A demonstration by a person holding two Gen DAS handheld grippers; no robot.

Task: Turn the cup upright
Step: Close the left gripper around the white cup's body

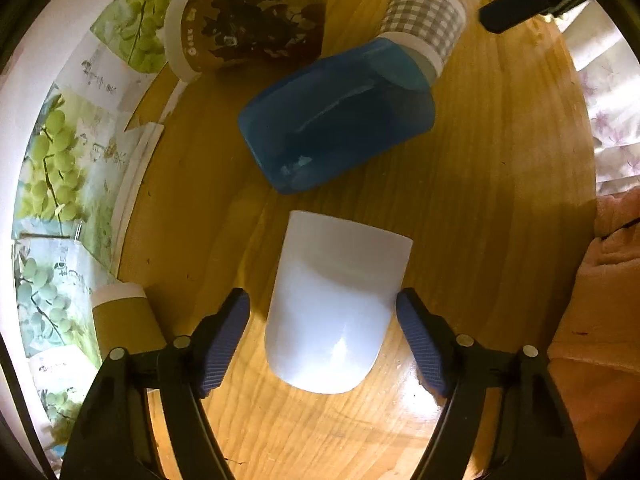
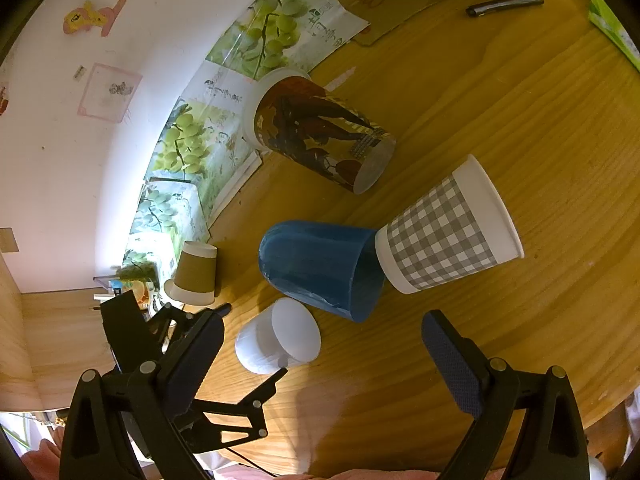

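white cup (image 1: 332, 308) on side between spread left tool (image 1: 323, 334) pads, perhaps touching; right view shows right tool (image 2: 320, 364) open, empty.

Brush-style characters stand on the grape posters (image 2: 224, 92) and small print on the brown cup (image 1: 192, 40) (none legible).

I see a white cup (image 1: 334, 304) lying on its side on the wooden table (image 1: 500, 200). My left gripper (image 1: 323, 338) is wide open around it. One blue pad (image 1: 420, 344) just touches the cup's side, and the other pad is a little way off. Past the white cup lies a blue cup (image 1: 336, 116), also on its side. A checked cup (image 1: 424, 20) touches the blue one. A brown picture cup (image 1: 244, 32) lies near the wall. A small brown cup (image 1: 124, 320) sits beside my gripper.
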